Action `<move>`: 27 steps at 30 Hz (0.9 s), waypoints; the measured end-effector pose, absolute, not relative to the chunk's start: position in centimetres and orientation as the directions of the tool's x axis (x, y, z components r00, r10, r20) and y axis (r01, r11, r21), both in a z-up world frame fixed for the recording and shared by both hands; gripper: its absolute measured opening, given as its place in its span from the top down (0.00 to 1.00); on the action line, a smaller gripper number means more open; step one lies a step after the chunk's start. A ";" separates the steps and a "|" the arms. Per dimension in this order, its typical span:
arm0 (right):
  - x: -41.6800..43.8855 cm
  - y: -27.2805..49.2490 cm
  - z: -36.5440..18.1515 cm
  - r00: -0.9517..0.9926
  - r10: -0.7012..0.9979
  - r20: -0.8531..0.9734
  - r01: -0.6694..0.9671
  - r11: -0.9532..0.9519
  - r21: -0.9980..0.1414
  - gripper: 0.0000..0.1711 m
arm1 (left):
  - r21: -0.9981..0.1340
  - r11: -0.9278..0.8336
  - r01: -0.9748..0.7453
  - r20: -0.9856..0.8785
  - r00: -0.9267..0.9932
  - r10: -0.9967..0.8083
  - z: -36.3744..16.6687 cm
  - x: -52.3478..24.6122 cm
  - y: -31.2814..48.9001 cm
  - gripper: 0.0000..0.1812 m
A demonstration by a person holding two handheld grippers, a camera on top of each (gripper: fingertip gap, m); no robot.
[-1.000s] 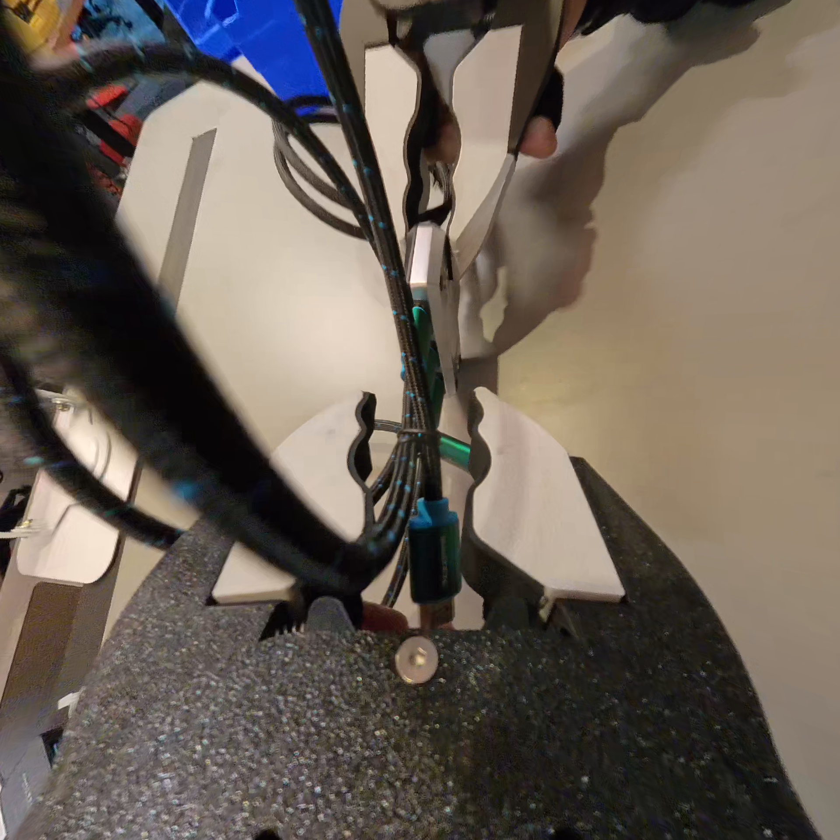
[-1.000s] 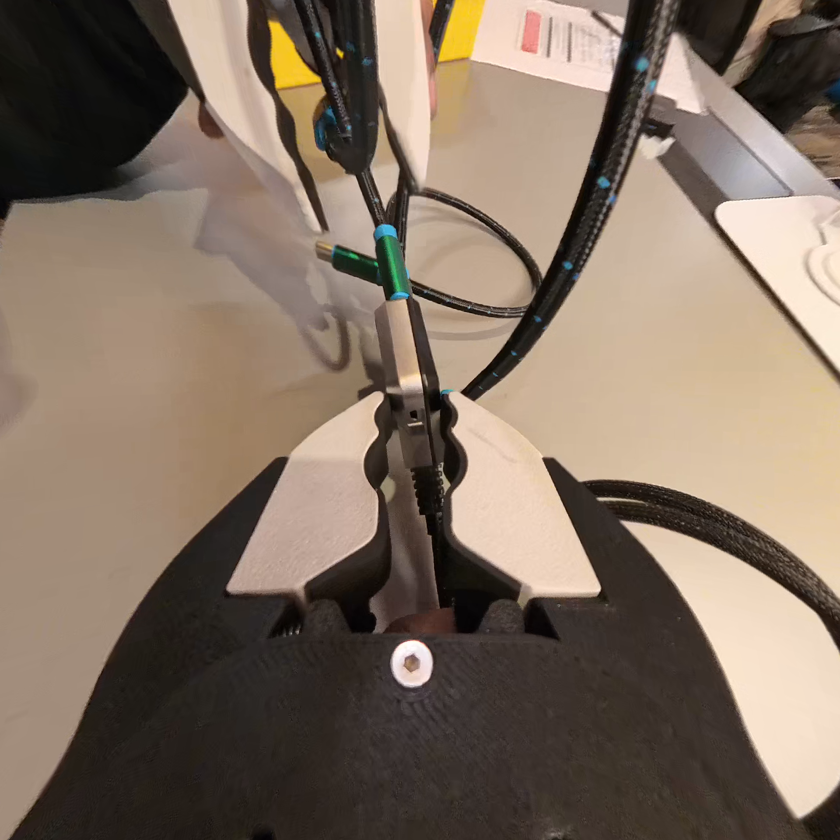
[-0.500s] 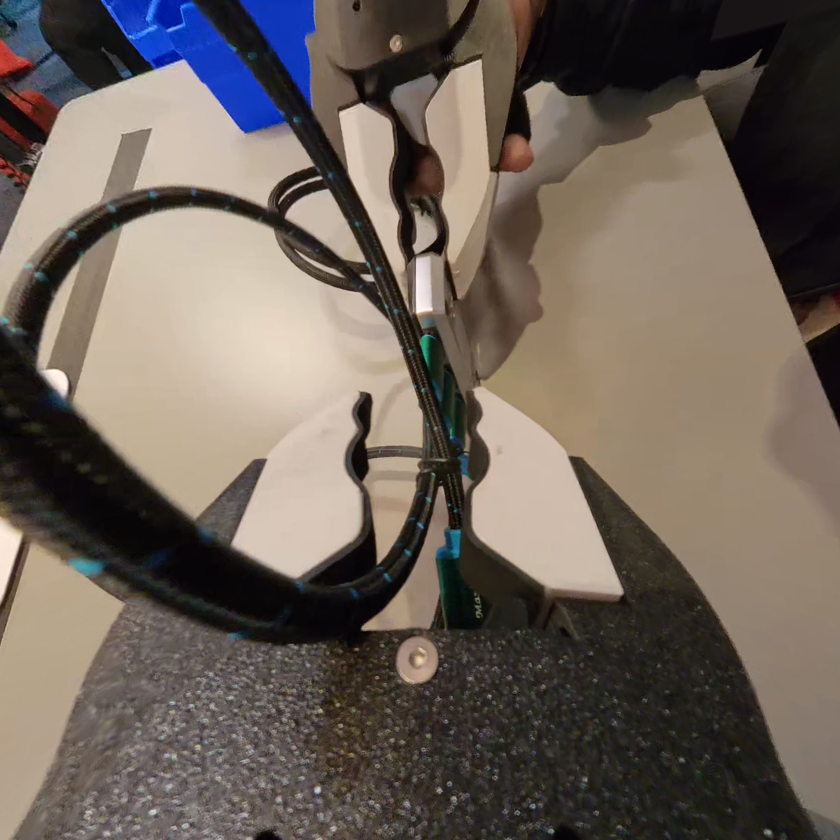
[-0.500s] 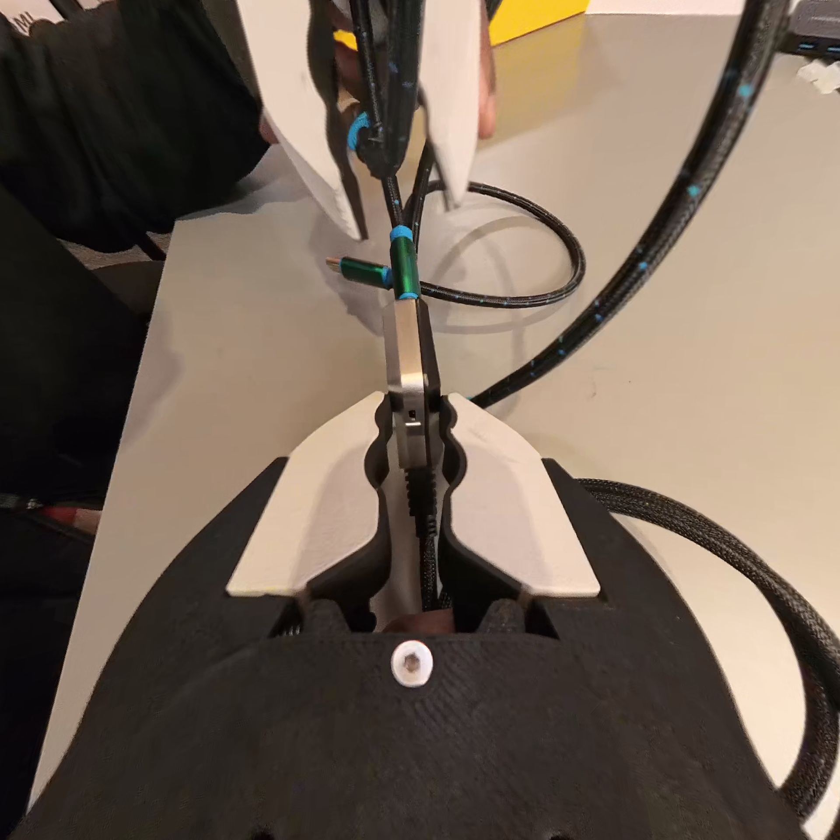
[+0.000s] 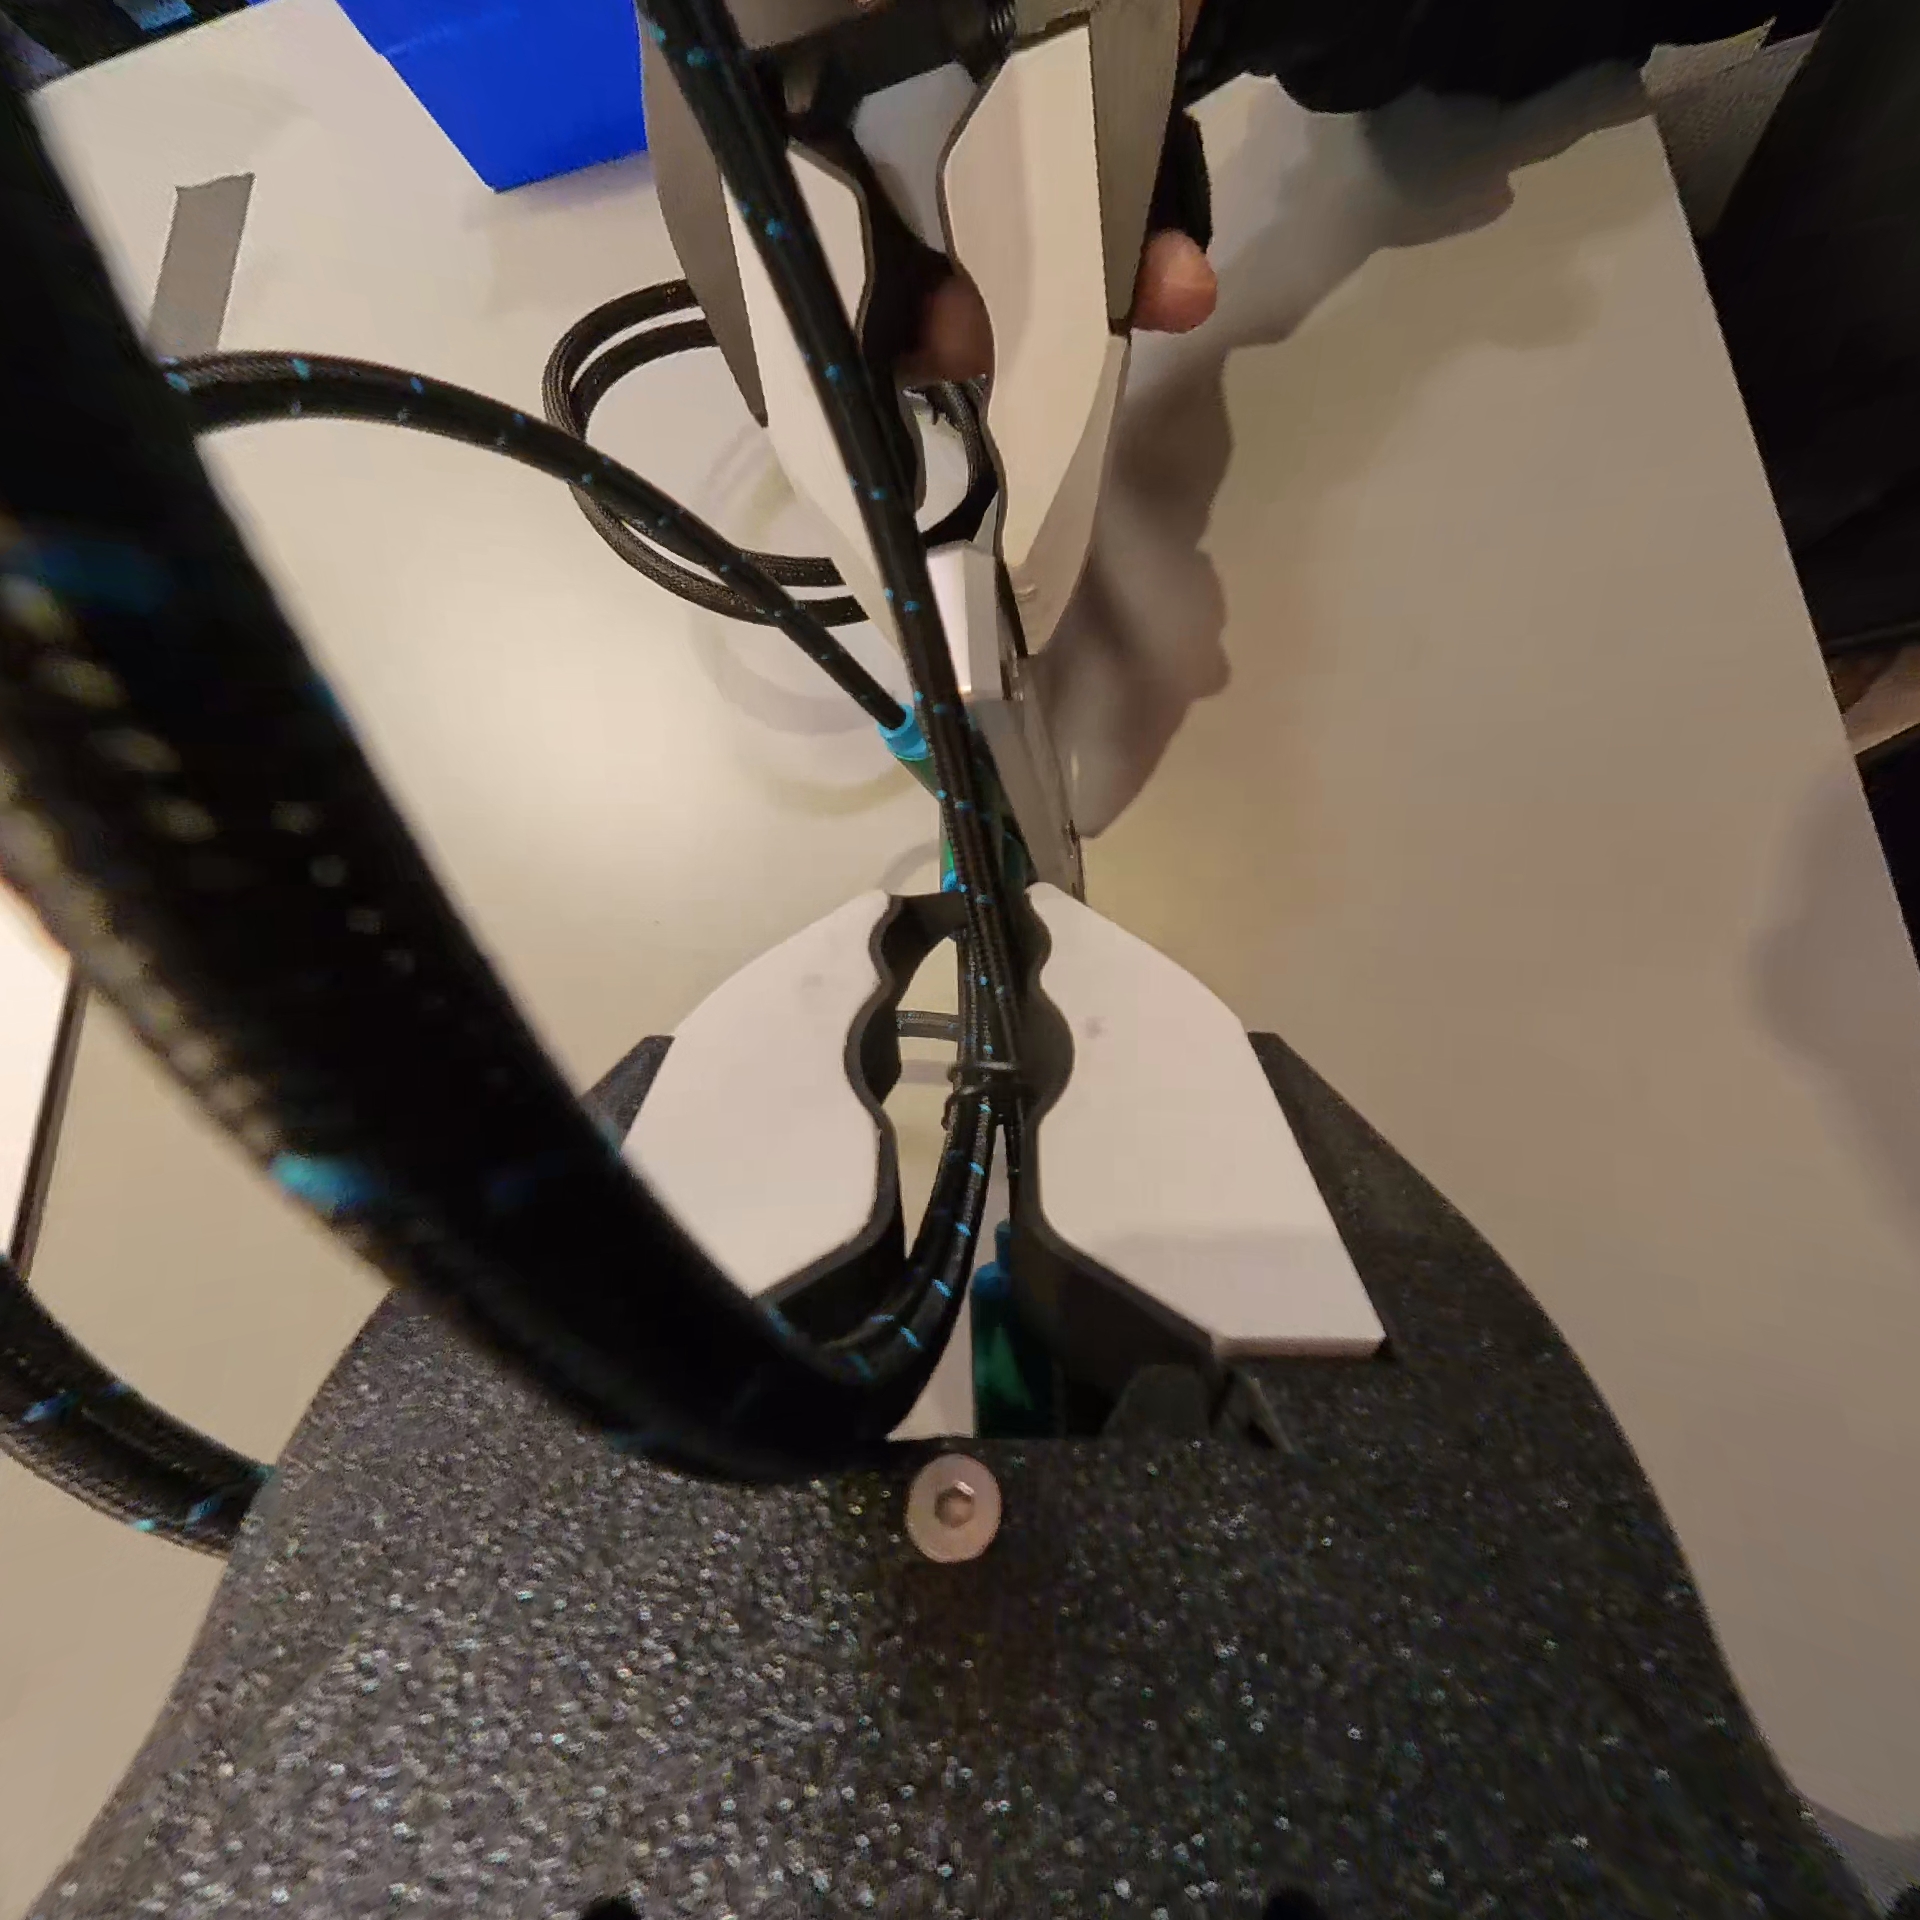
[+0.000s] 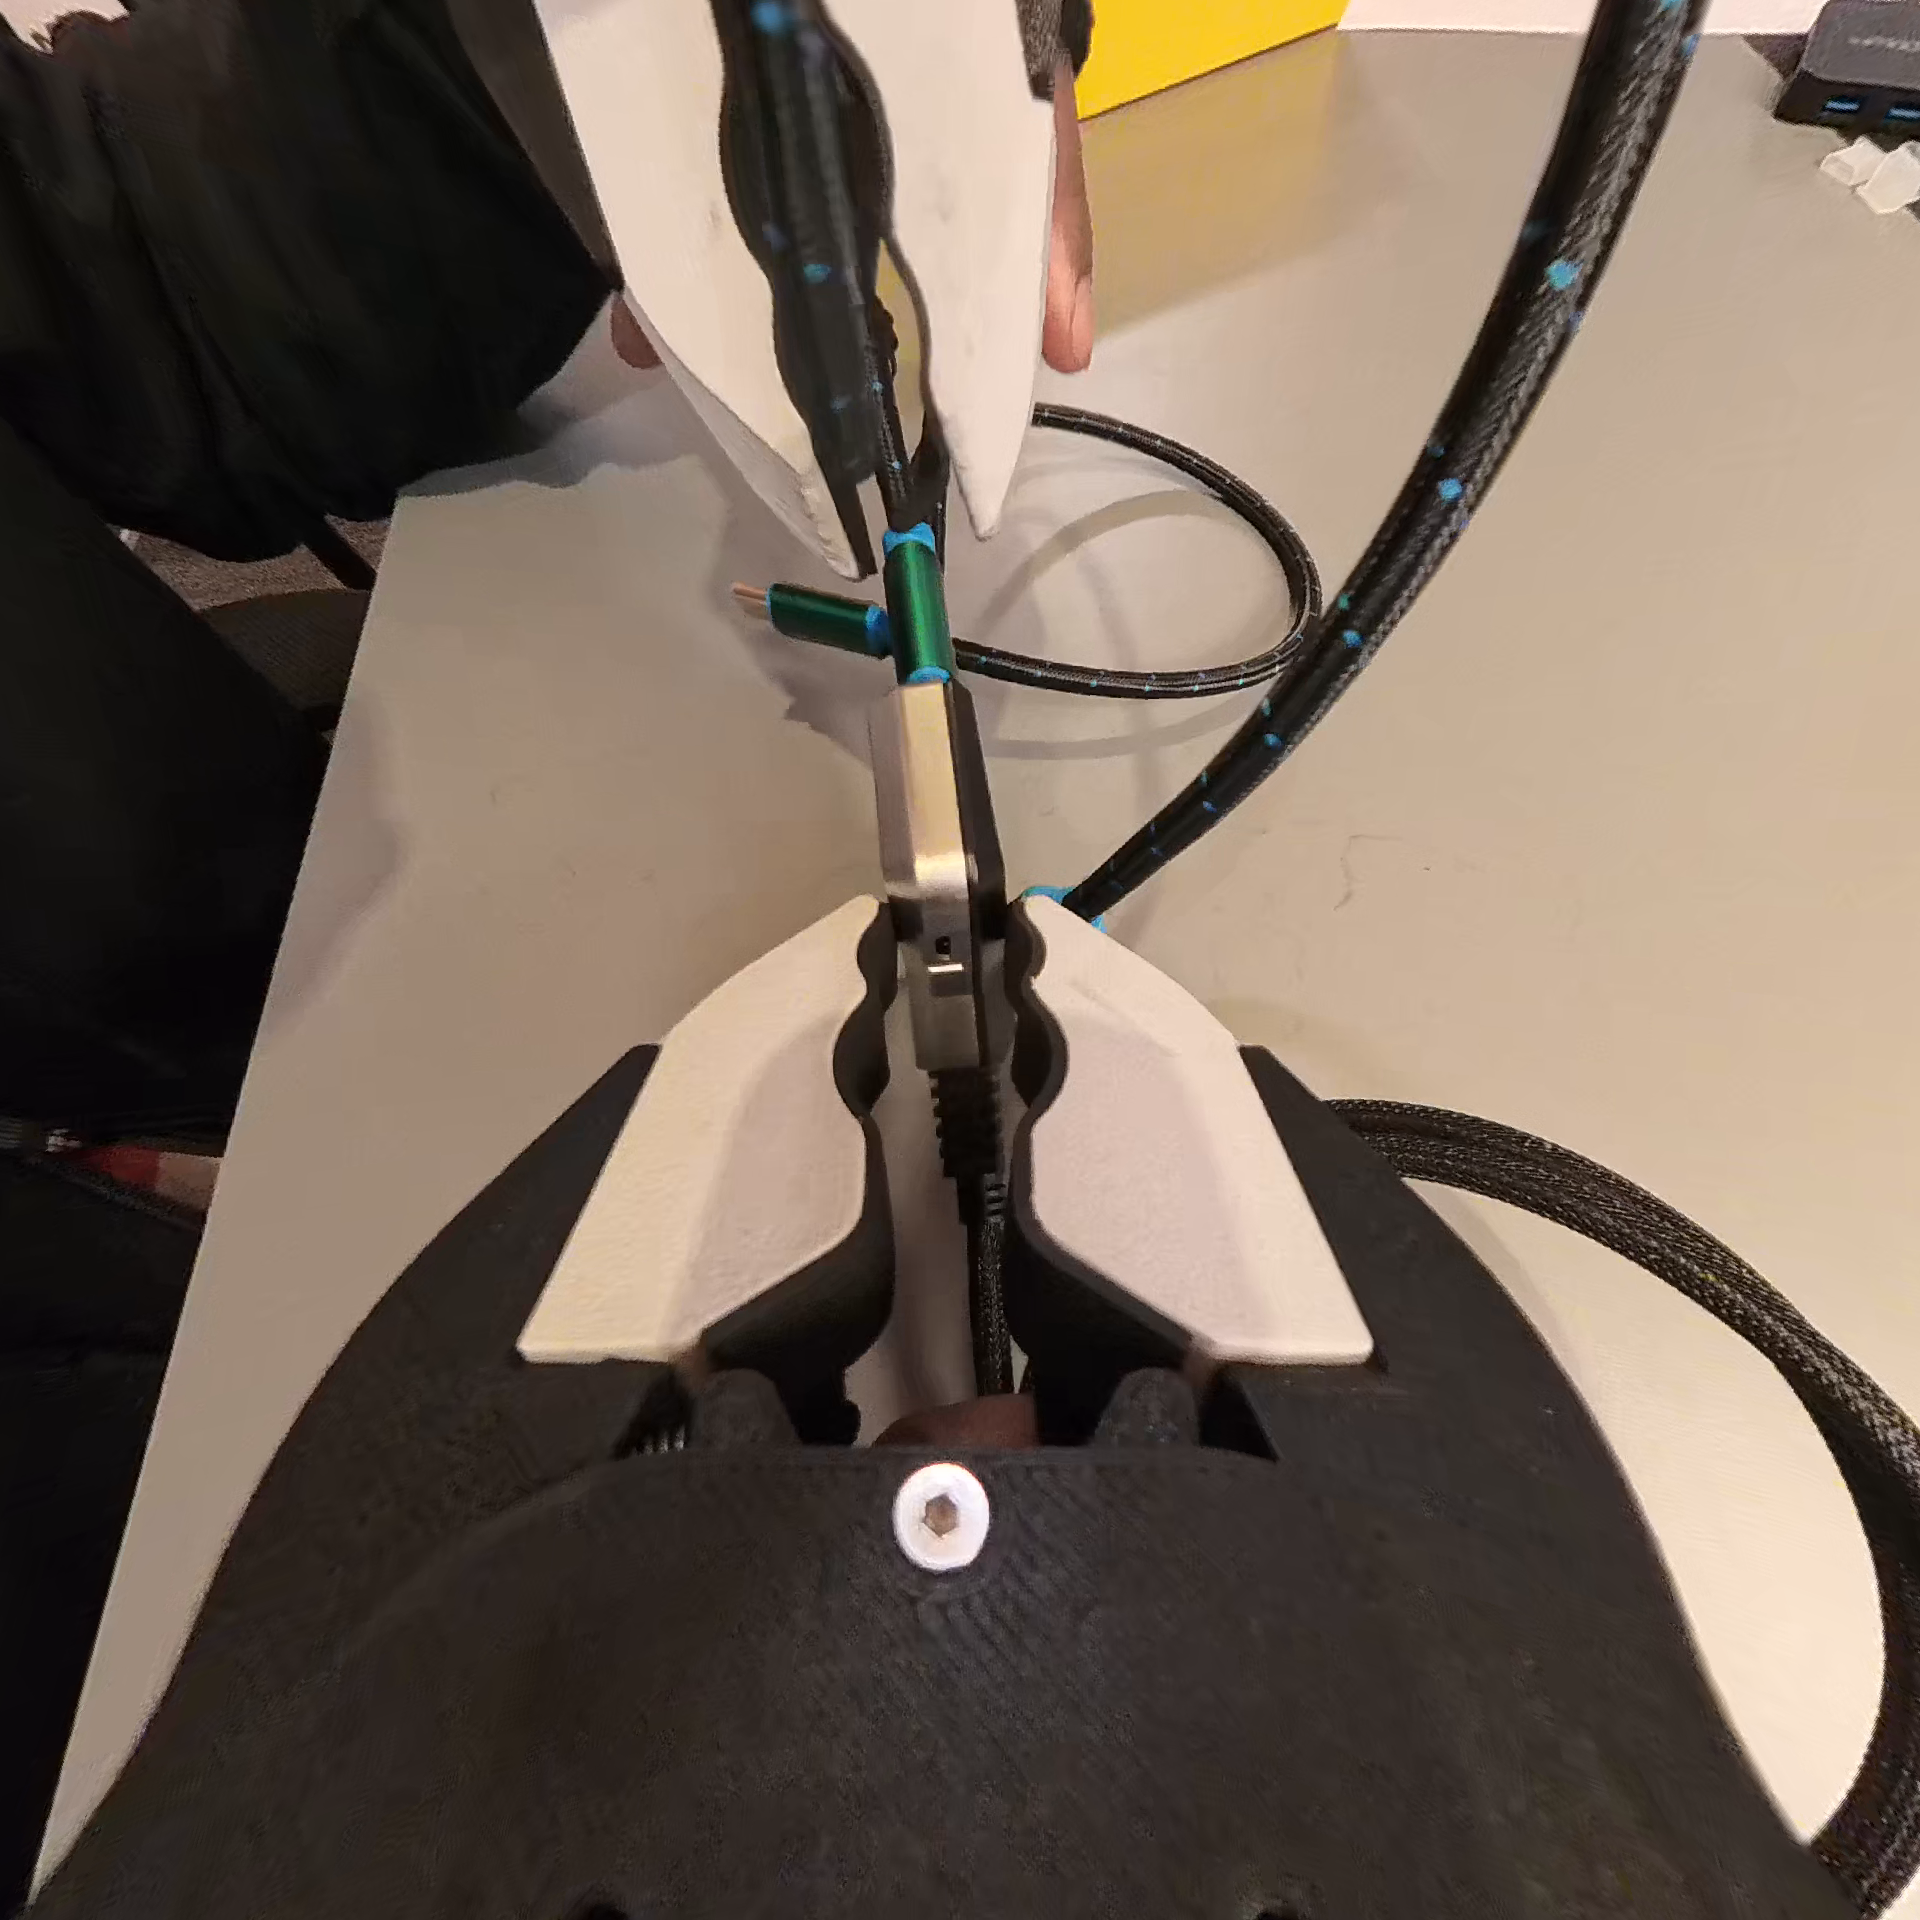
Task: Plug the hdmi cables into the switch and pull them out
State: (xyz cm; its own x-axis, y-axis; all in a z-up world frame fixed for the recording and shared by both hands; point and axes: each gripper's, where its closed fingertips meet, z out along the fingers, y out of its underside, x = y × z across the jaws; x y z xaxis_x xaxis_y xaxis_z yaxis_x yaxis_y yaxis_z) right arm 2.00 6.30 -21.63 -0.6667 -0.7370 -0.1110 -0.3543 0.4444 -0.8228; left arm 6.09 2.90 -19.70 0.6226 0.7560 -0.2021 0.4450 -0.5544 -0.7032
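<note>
The setting reads as a lab or workshop bench area. The work surface is a plain, pale counter with square edges and a strip of grey tape. A blue plastic bin stands at one far edge, a yellow box at another. A black hub with blue ports lies near a corner. Braided black cables loop across the surface.

A pale surface fills both views. A blue bin stands at its far edge in the left wrist view, near a grey tape strip. In the right wrist view a yellow box sits at the far edge, with a dark hub and small clear pieces toward the right corner.
</note>
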 end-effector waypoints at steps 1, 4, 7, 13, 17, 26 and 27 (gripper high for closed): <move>2.0 6.3 -21.7 -0.666 -0.738 -0.107 -0.359 0.443 -0.822 0.89 | -0.696 -0.556 0.455 -0.203 0.618 0.759 -19.7 6.1 2.9 0.90; 2.5 6.5 -21.7 -0.652 -0.752 -0.098 -0.377 0.434 -0.818 0.88 | -0.666 -0.573 0.479 -0.213 0.613 0.761 -19.4 6.5 3.2 0.90; 2.9 6.7 -21.4 -0.639 -0.762 -0.107 -0.372 0.427 -0.824 0.89 | -0.692 -0.555 0.462 -0.201 0.615 0.762 -18.3 6.9 3.7 0.84; 2.5 6.5 -21.7 -0.654 -0.749 -0.104 -0.376 0.441 -0.815 0.89 | -0.723 -0.514 0.462 -0.202 0.570 0.796 -17.8 6.5 3.2 0.75; 2.4 6.5 -21.7 -0.656 -0.749 -0.092 -0.385 0.436 -0.813 0.89 | -0.681 -0.545 0.488 -0.226 0.568 0.791 -18.9 6.3 3.1 0.84; 2.1 6.1 -21.5 -0.677 -0.734 -0.049 -0.399 0.422 -0.814 0.89 | -0.645 -0.560 0.520 -0.217 0.578 0.786 -20.2 6.1 3.5 0.87; 2.1 6.0 -21.4 -0.681 -0.731 -0.047 -0.397 0.422 -0.816 0.89 | -0.651 -0.554 0.518 -0.203 0.584 0.786 -20.4 6.1 3.7 0.88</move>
